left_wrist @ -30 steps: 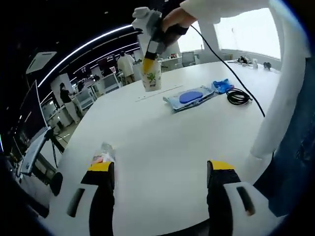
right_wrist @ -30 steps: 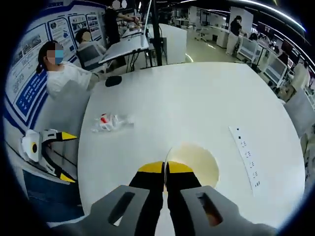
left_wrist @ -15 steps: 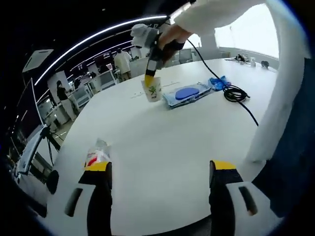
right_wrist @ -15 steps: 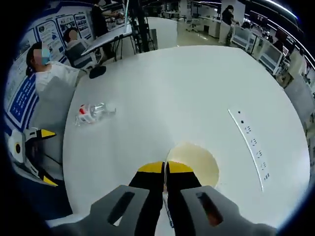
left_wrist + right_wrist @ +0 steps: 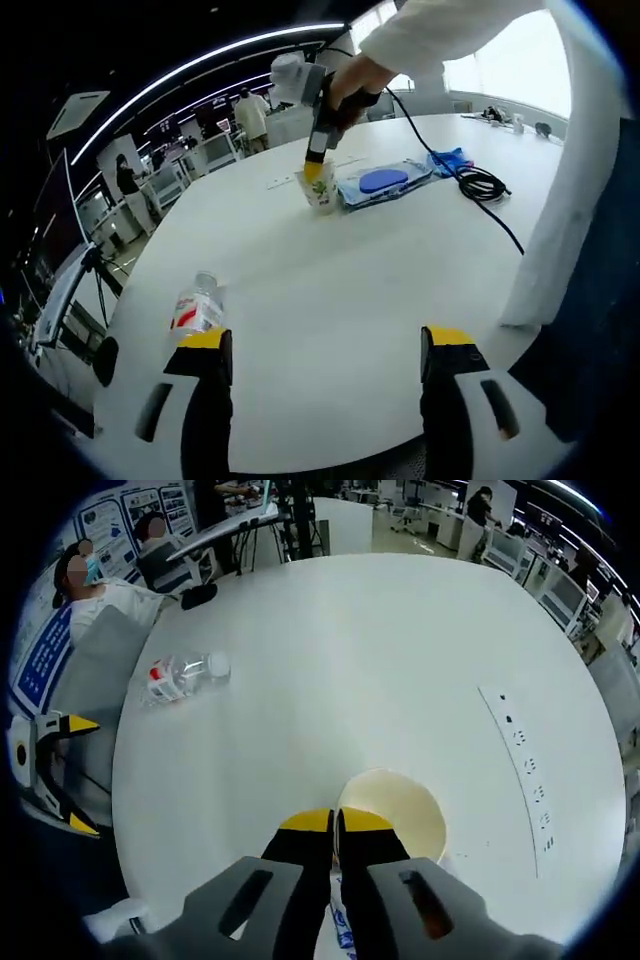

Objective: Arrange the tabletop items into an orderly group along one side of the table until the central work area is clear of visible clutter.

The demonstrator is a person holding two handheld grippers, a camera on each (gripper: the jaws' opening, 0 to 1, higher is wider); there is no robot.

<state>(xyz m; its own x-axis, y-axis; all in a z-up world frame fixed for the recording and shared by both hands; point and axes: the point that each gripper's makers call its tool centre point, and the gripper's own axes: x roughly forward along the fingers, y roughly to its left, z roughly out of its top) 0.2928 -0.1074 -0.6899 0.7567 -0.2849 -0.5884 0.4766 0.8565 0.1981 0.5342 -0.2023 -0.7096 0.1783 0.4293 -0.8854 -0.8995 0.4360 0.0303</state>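
Note:
A paper cup with a green print stands low at the white table, just left of a blue wipes pack. My right gripper is shut on its rim from above. In the right gripper view the shut jaws pinch the near rim of the cup, whose inside looks bare. A clear plastic bottle with a red label lies on its side just beyond my left gripper, which stands open with nothing in it. The bottle and the left gripper show at the left.
A coiled black cable and a blue item lie right of the pack. A white power strip is set into the table. A small black object sits at the far edge near a seated person. Office desks stand beyond.
My right gripper has carried the cup down from the air to table level beside the blue pack. The left gripper has stayed open near the bottle.

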